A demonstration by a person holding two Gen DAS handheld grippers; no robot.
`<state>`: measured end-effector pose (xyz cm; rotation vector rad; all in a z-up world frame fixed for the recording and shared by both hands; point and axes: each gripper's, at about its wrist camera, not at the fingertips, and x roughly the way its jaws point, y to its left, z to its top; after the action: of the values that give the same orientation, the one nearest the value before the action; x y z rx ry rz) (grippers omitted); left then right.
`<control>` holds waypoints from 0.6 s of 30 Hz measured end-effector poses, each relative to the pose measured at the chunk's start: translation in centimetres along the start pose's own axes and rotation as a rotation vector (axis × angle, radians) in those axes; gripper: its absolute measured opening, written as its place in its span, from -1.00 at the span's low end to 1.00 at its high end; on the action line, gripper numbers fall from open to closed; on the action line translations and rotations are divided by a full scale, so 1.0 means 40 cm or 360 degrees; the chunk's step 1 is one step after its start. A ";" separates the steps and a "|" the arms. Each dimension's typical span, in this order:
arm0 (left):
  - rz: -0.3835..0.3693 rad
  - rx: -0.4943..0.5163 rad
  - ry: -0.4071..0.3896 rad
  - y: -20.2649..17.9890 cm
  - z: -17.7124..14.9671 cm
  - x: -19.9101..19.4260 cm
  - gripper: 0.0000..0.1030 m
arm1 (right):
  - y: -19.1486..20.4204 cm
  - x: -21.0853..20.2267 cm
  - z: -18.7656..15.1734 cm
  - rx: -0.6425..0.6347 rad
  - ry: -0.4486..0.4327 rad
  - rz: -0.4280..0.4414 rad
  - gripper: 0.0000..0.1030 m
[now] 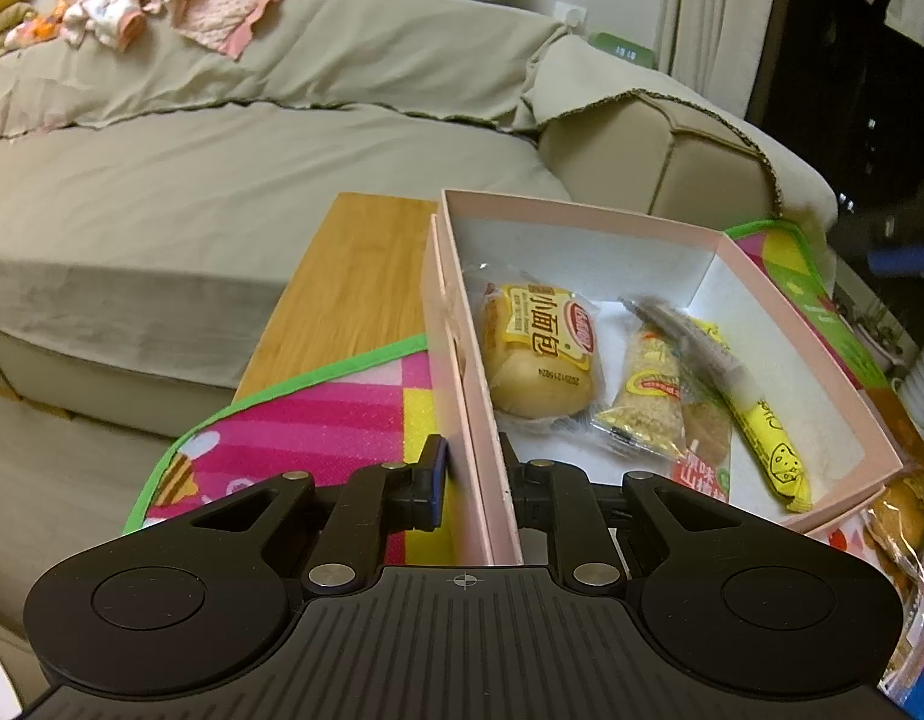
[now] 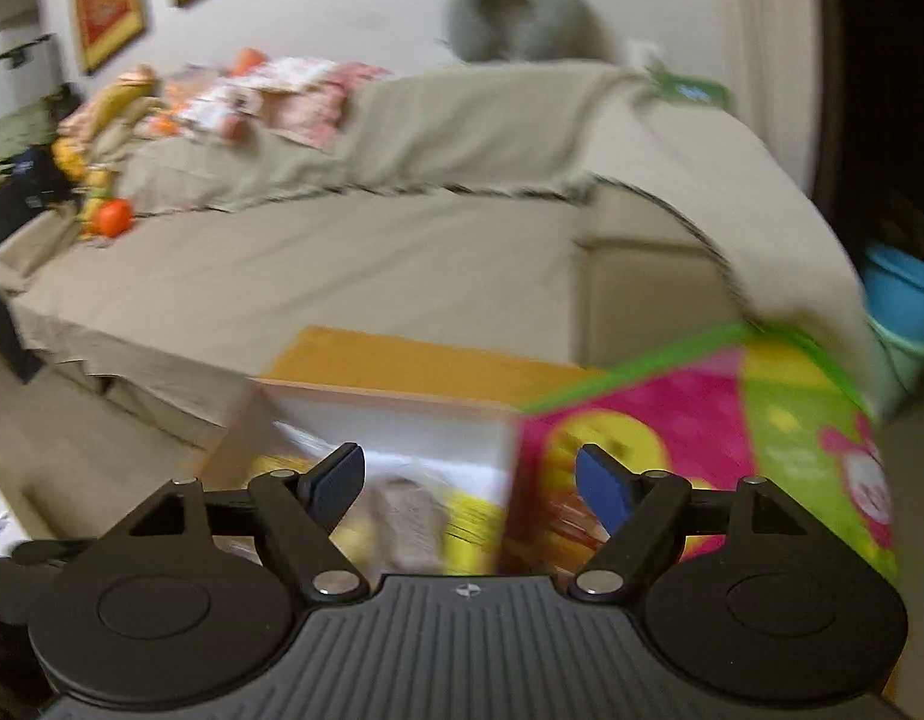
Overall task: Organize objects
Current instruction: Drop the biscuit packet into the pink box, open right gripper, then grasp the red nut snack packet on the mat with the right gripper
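A pink box [image 1: 654, 227] stands on a colourful mat [image 1: 318, 420] on a wooden table [image 1: 354, 288]. Inside lie a packaged bread bun [image 1: 537, 354], a grain bar packet [image 1: 645, 390], a yellow cheese stick packet [image 1: 762, 426] and a red-labelled snack [image 1: 702, 468]. My left gripper [image 1: 471, 474] is shut on the box's left wall [image 1: 462, 372], one finger outside and one inside. My right gripper [image 2: 471, 480] is open and empty above the box [image 2: 378, 414], where blurred snack packets [image 2: 414, 510] show between its fingers.
A beige sofa [image 1: 222, 180] with clothes [image 1: 150, 0] on its back stands behind the table. More snack packets [image 1: 906, 528] lie right of the box. A blue tub [image 2: 906, 300] sits beyond the sofa arm. The right wrist view is motion-blurred.
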<state>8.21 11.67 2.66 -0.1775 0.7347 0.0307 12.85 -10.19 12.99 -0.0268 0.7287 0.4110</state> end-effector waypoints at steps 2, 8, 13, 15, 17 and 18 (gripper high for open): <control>0.0001 -0.0004 0.0001 0.000 0.000 0.001 -0.65 | -0.055 0.021 -0.014 0.0059 0.0037 -0.0074 0.52; 0.0006 0.0000 0.0004 -0.001 0.001 0.004 -0.65 | -0.144 0.114 -0.062 0.0169 0.0139 -0.0176 0.53; 0.0012 0.0007 0.0011 -0.001 0.001 0.006 -0.66 | -0.156 0.198 -0.075 0.0272 0.0195 -0.0123 0.55; 0.0016 0.0008 0.0013 -0.001 0.001 0.006 -0.66 | -0.164 0.224 -0.078 0.0313 0.0188 -0.0127 0.58; 0.0029 0.0020 0.0015 -0.005 0.001 0.007 -0.67 | -0.175 0.247 -0.080 0.0343 0.0177 -0.0150 0.63; 0.0036 0.0026 0.0016 -0.007 0.000 0.008 -0.67 | -0.185 0.258 -0.079 0.0373 0.0181 -0.0131 0.64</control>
<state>8.49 11.38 2.50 -0.1540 0.7470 0.0452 20.51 -13.86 3.04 0.1410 0.8813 0.2446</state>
